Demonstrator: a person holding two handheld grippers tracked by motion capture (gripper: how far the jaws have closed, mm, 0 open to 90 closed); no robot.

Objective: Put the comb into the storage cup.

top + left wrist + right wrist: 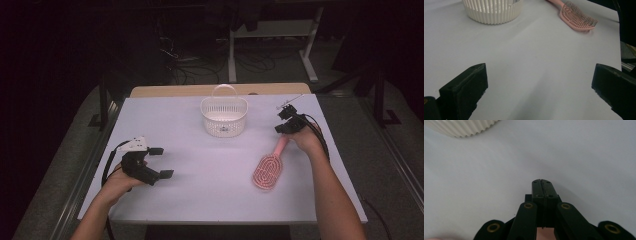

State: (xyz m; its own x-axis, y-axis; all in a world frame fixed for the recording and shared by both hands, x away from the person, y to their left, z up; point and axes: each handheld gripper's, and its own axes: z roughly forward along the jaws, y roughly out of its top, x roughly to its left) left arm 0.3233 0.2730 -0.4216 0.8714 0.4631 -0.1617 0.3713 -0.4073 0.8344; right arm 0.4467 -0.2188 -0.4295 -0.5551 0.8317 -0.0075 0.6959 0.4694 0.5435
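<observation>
Black and blocky, left gripper parked toward the near left corner of the worktop, jaws spread wide and holding nothing, flat matte pads pointed across the pale, smooth surface.

Right of centre, nearer the right edge: pink plastic hairbrush, lying flat with bristles up, oval vented head dense with fine pins, slim tapered handle pointing away toward the far right corner.

At the tip of that handle, right gripper, jaws pressed together tip to tip with no gap between the pads; a sliver of pink low between the linkage arms in the right gripper view, but no telling whether the handle is truly pinched or merely beneath.

Judged as the pick-up step, grasp on the handle end unconfirmed. Next move likely calling for a check of the hold, then a lift and a carry leftward to the basket, with care for a long, head-heavy brush prone to swing or slip from a narrow grip.

Farther back, near the middle of the far edge: that white plastic basket, oval, ribbed and slotted walls, thin arched carry handle upright, apparently empty.

Beyond, bare wood strip along the far edge.
</observation>
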